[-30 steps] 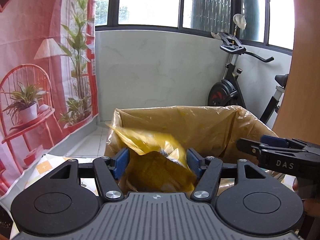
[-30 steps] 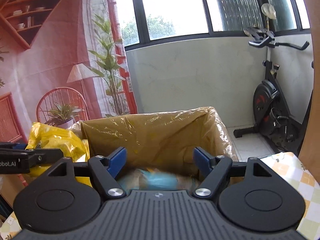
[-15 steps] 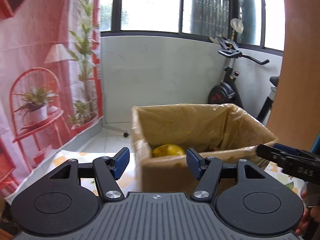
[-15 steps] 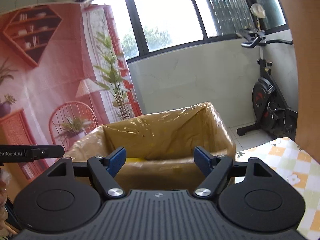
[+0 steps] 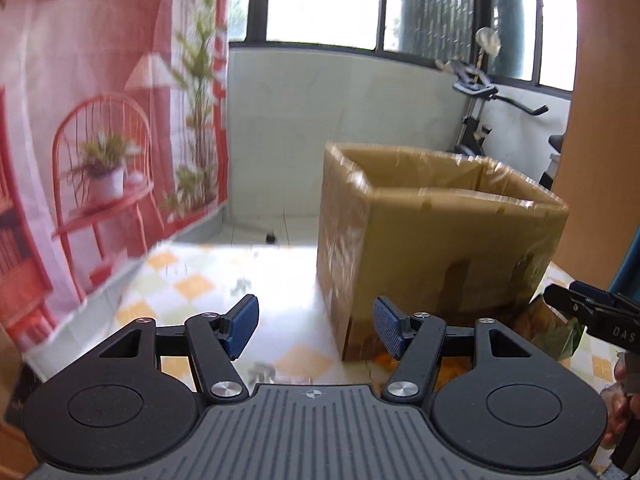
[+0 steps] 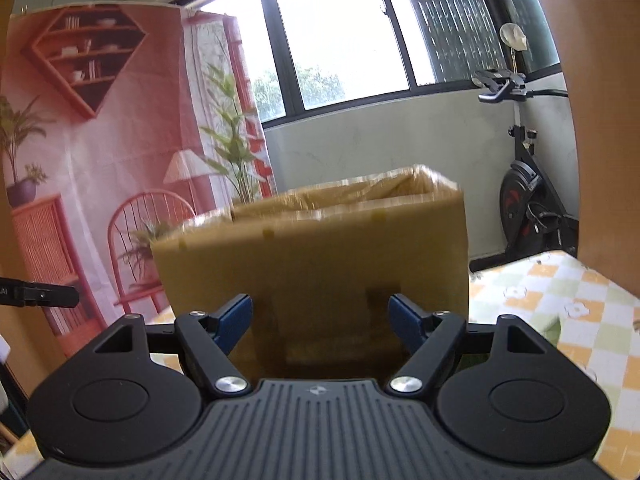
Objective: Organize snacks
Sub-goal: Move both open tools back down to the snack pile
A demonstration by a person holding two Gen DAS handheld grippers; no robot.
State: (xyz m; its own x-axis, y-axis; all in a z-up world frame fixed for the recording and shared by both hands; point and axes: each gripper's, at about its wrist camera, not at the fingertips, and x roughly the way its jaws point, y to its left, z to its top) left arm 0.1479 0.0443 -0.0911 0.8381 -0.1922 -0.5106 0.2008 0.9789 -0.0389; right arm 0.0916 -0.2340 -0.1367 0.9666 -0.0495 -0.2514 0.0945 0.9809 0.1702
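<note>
An open cardboard box [image 5: 440, 240], lined with shiny film, stands on the checked tablecloth [image 5: 192, 284]. In the left wrist view my left gripper [image 5: 315, 328] is open and empty, back from the box's near left corner. My right gripper [image 6: 320, 320] is also open and empty, low in front of the box's [image 6: 312, 256] near wall. Its tip shows at the right edge of the left wrist view as the right gripper [image 5: 592, 316]. A green-brown snack packet [image 5: 552, 328] lies at the foot of the box. The box's inside is hidden from both views.
The left gripper's tip [image 6: 40, 295] pokes in at the left edge of the right wrist view. Checked tablecloth [image 6: 560, 300] stretches right of the box. A red printed backdrop [image 5: 100, 140] hangs on the left, an exercise bike [image 6: 528, 200] stands behind, and a wooden panel [image 5: 600, 120] is on the right.
Both grippers have drawn back and down from over the box to its near side. The yellow bag seen between my left fingers dropped into the box and is now out of sight.
</note>
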